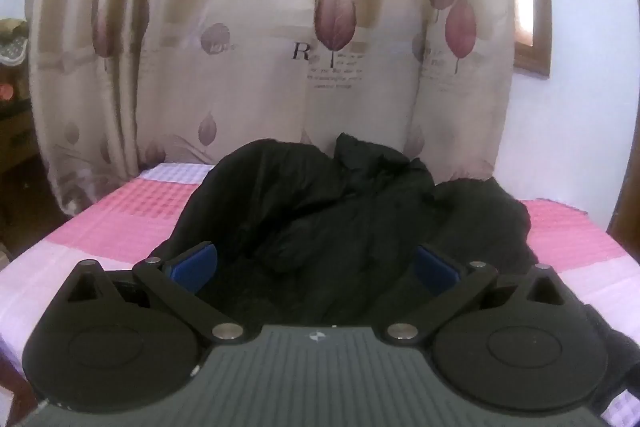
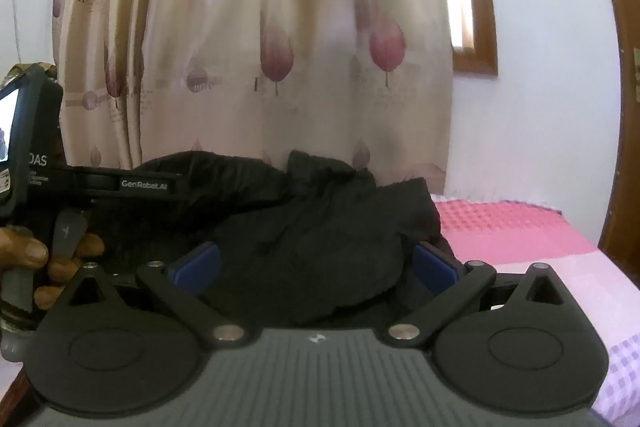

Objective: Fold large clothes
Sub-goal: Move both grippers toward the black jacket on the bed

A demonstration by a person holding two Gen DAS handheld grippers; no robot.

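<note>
Both claws spread wide, nothing between pads. Left gripper [image 1: 314, 269] held low at near edge of black garment [image 1: 352, 211], blue pads [image 1: 196, 265] either side of dark cloth, not seen to pinch any. Right gripper [image 2: 314, 267] same pose, jaws fully apart, just beside left one; from right wrist view, left hand [image 2: 40, 259] wrapped round handle of its tool.

Garment lies crumpled in a heap on bed [image 1: 120, 211], mid-width, bunched toward curtain [image 1: 260, 47]. No flat panel, no clear hem, sleeve or collar to make out; black on black hides detail.

Step in hand, by judgement: first grab, w/ spreading to follow. Task barely begun, no fold made yet.

To do well:
- Pick two separate edge pts on near side of garment, one per claw, not same lump.
- Push lower pad under cloth before closing, so only 1–2 layers caught, not whole wad.
- Lift & pull apart sideways, shake flat, lay down toward curtain side.
- Thick, prob. padded fabric: likely slippery, so bite deep.
- Keep claws off checked bed cover [image 2: 520, 227] under garment; easy to snag both.

Count: 2 grippers, 4 blue pads, 1 garment, 1 bed, 1 curtain, 1 window frame [image 2: 480, 39] right of curtain, 1 hand visible.
</note>
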